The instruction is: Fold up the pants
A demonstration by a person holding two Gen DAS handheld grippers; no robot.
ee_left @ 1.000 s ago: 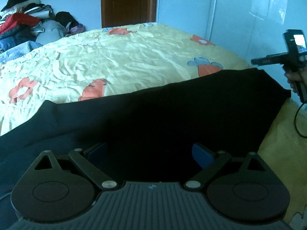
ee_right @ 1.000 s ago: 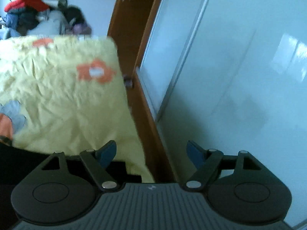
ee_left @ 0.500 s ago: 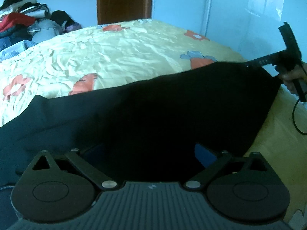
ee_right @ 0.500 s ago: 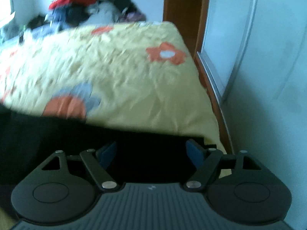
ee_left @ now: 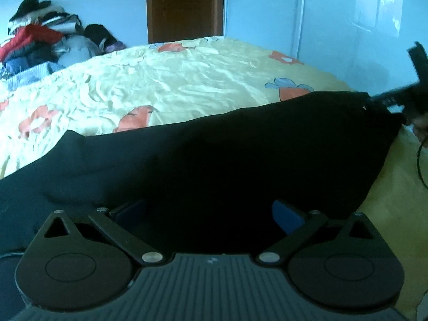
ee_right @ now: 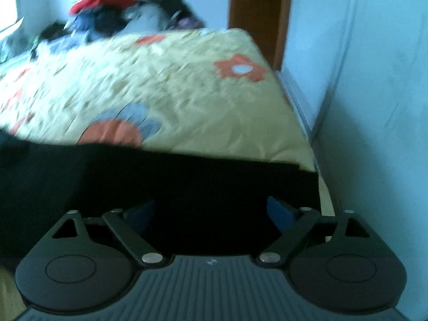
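Note:
The black pants (ee_left: 227, 155) lie spread across the near part of the yellow bed; they also show in the right wrist view (ee_right: 165, 184). My left gripper (ee_left: 208, 211) is open, its blue pads wide apart, low over the cloth. My right gripper (ee_right: 211, 212) is open over the pants' right end near the bed's right edge. It also shows in the left wrist view (ee_left: 388, 99) at the far right corner of the pants, which looks raised there. Whether either gripper touches the cloth is hidden.
The yellow flowered bedsheet (ee_left: 174, 80) covers the bed beyond the pants. A pile of clothes (ee_left: 40, 45) lies at the far left. A brown door (ee_left: 184, 5) stands behind the bed. A pale wall (ee_right: 374, 107) runs close along the bed's right side.
My right gripper has swung from facing the wall to over the pants' right end. The pants' right corner has risen. My left gripper has stayed open and edged forward.

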